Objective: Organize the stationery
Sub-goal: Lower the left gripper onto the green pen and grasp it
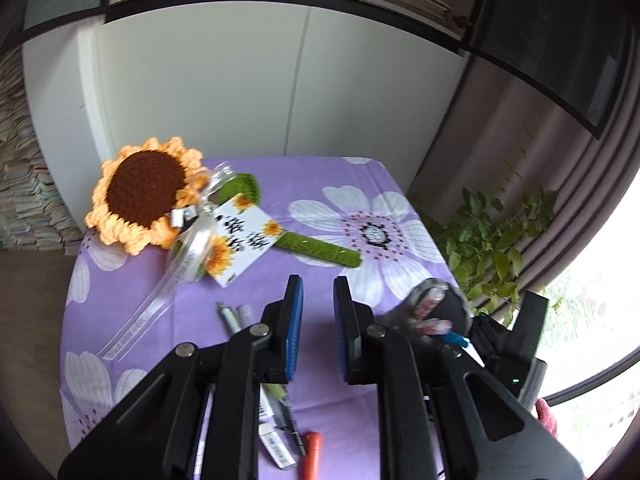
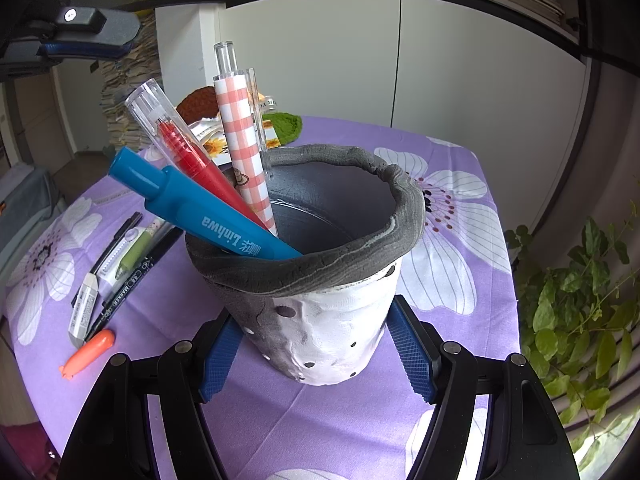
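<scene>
On the purple flowered tablecloth, the right gripper straddles a grey-and-white pen cup, its blue pads against the cup's lower sides, gripping it. Three pens lean at the cup's left rim: a blue pen, a red pen and a checked pen. Loose markers, an eraser and an orange pen lie on the cloth left of the cup. The left gripper hangs above the cloth, jaws apart and holding nothing, near a knitted sunflower and a card.
</scene>
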